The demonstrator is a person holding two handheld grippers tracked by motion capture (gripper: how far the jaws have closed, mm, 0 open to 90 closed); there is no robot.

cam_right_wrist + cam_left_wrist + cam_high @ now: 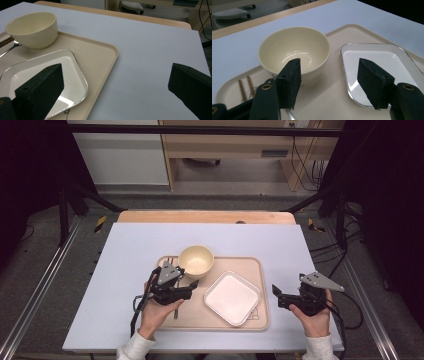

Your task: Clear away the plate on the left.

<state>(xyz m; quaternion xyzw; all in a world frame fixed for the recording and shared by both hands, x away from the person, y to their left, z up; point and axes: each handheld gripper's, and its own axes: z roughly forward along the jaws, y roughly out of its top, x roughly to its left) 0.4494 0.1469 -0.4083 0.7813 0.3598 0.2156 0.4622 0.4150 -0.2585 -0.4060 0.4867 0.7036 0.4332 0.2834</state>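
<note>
A beige tray (252, 270) lies mid-table and carries a cream bowl (196, 260) at its far left and a white square plate (232, 297) at its near right. My left gripper (187, 279) hovers open over the tray's left part, just in front of the bowl (294, 50), with the plate (374, 65) to its right and nothing between its jaws. Wooden chopsticks (245, 87) and a metal spoon (10, 50) lie on the tray beside the bowl. My right gripper (286, 287) is wide open and empty over the bare table, right of the tray (100, 57).
The white table top (150, 245) spreads round the tray, with a wooden edge (205, 216) at the far side. Black frame posts and cables stand to the left and right of the table.
</note>
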